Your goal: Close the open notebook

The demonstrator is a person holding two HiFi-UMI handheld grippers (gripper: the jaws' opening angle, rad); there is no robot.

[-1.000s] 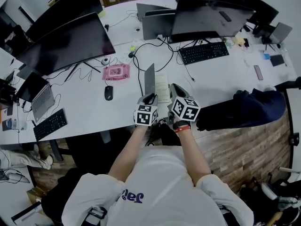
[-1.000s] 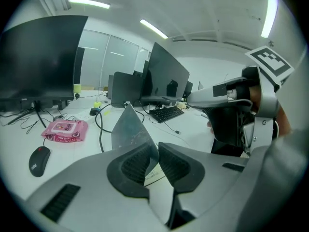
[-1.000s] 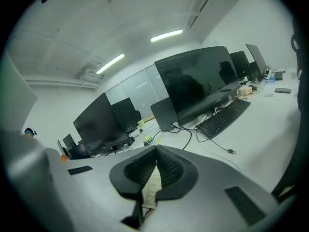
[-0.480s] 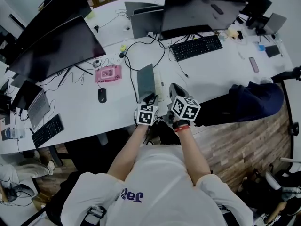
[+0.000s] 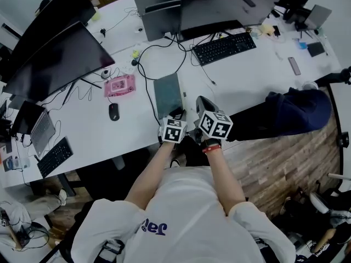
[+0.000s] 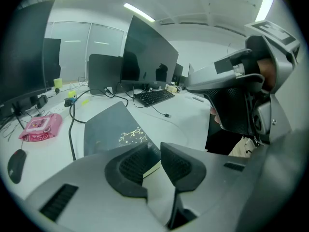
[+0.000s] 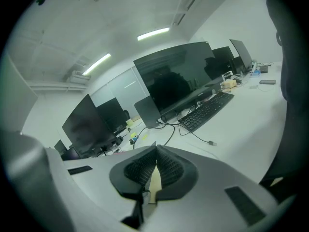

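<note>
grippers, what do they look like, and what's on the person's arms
Both the left gripper and right gripper are grey moulded plastic with dark ribbed pads, each carrying a white cube of black square markers. Short white sleeves; a red band circles the right wrist.

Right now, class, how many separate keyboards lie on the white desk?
2: a keyboard before the centre monitor, another on the desk, far left. Others may be hidden.
</note>
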